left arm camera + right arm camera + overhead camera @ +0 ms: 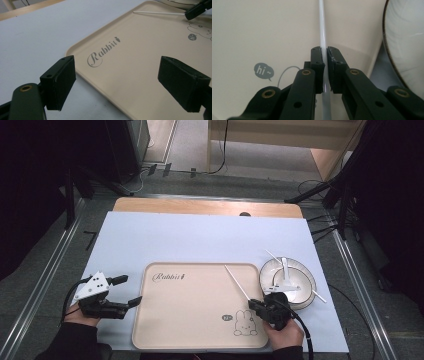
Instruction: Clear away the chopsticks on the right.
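A thin white chopstick [237, 282] slants over the right half of the beige tray [190, 320]. My right gripper [252, 304] is shut on its near end. In the right gripper view the pads [318, 60] pinch the chopstick [322, 25] between them, just above the tray [262, 32]. My left gripper [131, 290] rests open at the tray's left edge with nothing between its jaws. Its own view shows the wide gap of the left gripper [117, 82] over the tray's corner [140, 62], with the chopstick [157, 13] farther off.
A round white plate [305, 277] stands right of the tray on the pale blue table cover [200, 237]. A white spoon [285, 275] and another white stick [272, 255] lie on it. The plate's rim [407, 37] is close beside my right gripper.
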Available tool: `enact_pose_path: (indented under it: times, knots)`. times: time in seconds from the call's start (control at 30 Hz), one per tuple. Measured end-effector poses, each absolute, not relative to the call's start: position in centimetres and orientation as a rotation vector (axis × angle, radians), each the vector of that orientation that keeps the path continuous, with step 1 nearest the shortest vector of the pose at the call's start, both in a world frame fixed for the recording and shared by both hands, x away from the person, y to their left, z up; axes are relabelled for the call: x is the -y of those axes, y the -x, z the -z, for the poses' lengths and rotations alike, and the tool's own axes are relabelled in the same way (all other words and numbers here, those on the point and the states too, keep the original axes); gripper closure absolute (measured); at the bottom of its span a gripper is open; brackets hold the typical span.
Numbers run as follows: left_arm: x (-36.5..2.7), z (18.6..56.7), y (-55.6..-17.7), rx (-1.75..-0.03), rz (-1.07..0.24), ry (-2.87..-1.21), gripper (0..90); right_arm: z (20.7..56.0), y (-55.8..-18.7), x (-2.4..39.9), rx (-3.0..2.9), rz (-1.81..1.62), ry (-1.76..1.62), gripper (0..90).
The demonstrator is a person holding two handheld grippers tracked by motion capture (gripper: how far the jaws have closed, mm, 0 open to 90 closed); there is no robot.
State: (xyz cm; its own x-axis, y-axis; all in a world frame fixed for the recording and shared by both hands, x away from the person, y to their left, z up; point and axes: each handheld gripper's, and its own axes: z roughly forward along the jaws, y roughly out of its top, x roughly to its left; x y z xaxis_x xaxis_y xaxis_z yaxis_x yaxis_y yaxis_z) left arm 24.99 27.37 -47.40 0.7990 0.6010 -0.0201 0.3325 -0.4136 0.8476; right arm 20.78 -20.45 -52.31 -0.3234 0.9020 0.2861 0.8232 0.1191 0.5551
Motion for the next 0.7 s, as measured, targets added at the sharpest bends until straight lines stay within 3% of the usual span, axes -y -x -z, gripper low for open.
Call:
enact_pose_path:
  times: [0.13,0.23,0.33,0.5,0.7]
  knots:
    - [-27.4,47.4,-25.0,-0.692,-0.357,-2.035,15.3,52.7,-20.8,20.3,-2.249,-1.0,-1.734,83.6]
    - [-27.4,47.4,-25.0,-0.692,-0.357,-2.035,15.3,52.8,-20.8,20.3,-2.251,-1.01,-1.71,75.7]
    - [-27.4,47.4,-25.0,-0.693,-0.355,-2.035,15.3,52.7,-20.8,20.1,-2.268,-0.988,-1.675,74.7]
    - [-27.4,47.4,-25.0,-0.692,-0.352,-2.037,15.3,52.1,-20.8,20.4,-2.277,-1.007,-1.636,59.4]
    - [-27.4,47.5,-25.0,-0.692,-0.347,-2.035,15.3,49.7,-20.6,21.2,-2.31,-1.081,-1.521,47.0]
